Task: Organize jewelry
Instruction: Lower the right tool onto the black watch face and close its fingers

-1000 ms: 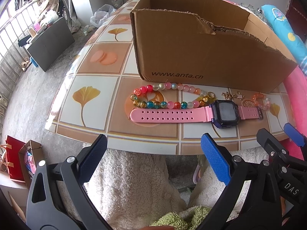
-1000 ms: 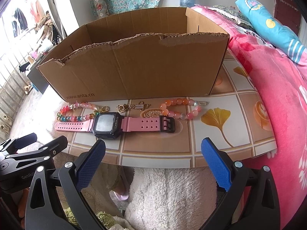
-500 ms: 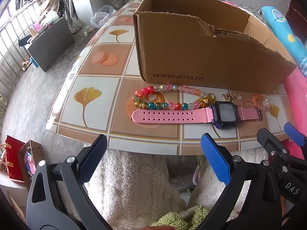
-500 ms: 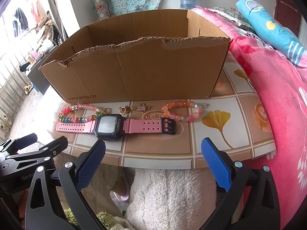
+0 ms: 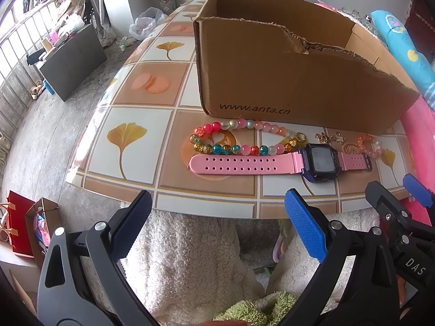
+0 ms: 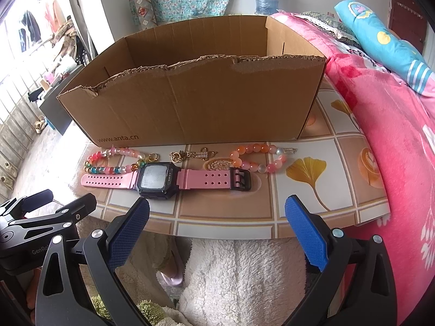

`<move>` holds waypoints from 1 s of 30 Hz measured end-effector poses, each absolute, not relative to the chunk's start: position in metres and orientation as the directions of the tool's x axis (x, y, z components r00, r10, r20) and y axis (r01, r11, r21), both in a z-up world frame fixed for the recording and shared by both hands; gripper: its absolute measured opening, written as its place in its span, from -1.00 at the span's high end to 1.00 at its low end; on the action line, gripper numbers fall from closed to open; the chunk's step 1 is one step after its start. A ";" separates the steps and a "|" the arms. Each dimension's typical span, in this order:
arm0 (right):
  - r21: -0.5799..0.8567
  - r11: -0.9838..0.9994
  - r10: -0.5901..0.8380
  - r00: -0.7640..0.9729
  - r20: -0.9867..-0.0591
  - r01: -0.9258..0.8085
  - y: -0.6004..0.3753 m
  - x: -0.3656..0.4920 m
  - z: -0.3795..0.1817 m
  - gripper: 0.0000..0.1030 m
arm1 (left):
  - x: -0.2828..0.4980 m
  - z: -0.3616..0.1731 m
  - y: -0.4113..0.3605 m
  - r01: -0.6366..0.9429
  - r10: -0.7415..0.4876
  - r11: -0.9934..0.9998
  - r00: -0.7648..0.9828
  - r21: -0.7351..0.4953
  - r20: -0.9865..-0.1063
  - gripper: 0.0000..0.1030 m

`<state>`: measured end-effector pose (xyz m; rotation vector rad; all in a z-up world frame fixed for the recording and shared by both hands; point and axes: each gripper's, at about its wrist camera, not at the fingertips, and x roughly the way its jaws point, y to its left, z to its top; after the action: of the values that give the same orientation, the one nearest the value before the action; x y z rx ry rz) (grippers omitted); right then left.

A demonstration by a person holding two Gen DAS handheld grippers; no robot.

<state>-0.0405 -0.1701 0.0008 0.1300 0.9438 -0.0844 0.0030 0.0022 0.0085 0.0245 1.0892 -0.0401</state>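
Observation:
A pink-strapped digital watch (image 5: pixel 272 161) (image 6: pixel 163 178) lies flat on the tiled table, in front of an open cardboard box (image 5: pixel 285 81) (image 6: pixel 195 103). Behind the watch lie a multicoloured bead bracelet (image 5: pixel 239 138) (image 6: pixel 114 160), a small gold chain (image 5: pixel 330 137) (image 6: pixel 193 154) and an orange-pink bead bracelet (image 5: pixel 368 145) (image 6: pixel 258 157). My left gripper (image 5: pixel 217 214) is open and empty, just off the table's near edge, below the watch strap. My right gripper (image 6: pixel 217 220) is open and empty, near the same edge, below the watch buckle.
The table (image 5: pixel 141 87) has a ginkgo-leaf tile cover. A pink blanket (image 6: pixel 394 135) and a blue pillow (image 6: pixel 380 35) lie to the right. A white fluffy garment (image 6: pixel 239 277) is below the grippers. A black cabinet (image 5: pixel 70 62) stands on the floor at left.
Both grippers have crept slightly forward toward the table; the box and jewelry sit a little lower in view. Nothing was touched or moved.

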 end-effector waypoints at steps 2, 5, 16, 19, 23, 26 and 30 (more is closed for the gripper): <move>0.073 0.989 -0.015 0.585 -0.811 0.126 -0.170 -0.040 0.001 -0.89 | 0.002 0.007 0.004 0.041 -0.019 0.999 0.463 0.000 -0.886 -0.83; 0.076 0.990 -0.007 0.592 -0.806 0.115 -0.170 -0.040 0.003 -0.89 | 0.002 0.007 0.007 0.040 -0.015 0.999 0.475 0.004 -0.880 -0.83; 0.081 0.996 0.087 0.654 -0.752 -0.039 -0.154 -0.031 0.005 -0.89 | 0.006 0.002 0.041 0.079 -0.071 0.996 0.532 -0.034 -0.844 -0.83; 0.085 0.991 0.132 0.658 -0.741 -0.103 -0.144 -0.025 0.002 -0.75 | 0.004 0.008 0.053 0.157 -0.190 0.980 0.582 -0.120 -0.791 -0.83; 0.087 0.979 0.189 0.654 -0.733 -0.186 -0.132 -0.018 -0.003 -0.50 | 0.013 0.007 0.062 0.150 -0.262 0.965 0.579 -0.214 -0.772 -0.83; 0.101 0.969 0.224 0.635 -0.739 -0.225 -0.129 -0.012 -0.008 -0.32 | 0.026 -0.004 0.064 0.125 -0.303 0.952 0.520 -0.279 -0.799 -0.83; 0.099 0.962 0.239 0.616 -0.750 -0.253 -0.124 -0.006 -0.017 -0.14 | 0.030 -0.010 0.064 0.145 -0.342 0.938 0.534 -0.314 -0.773 -0.83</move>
<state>-0.0065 -0.1236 -0.0167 -0.0177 0.8615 0.2833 0.0296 0.0639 -0.0097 -0.2226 0.9663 -0.2932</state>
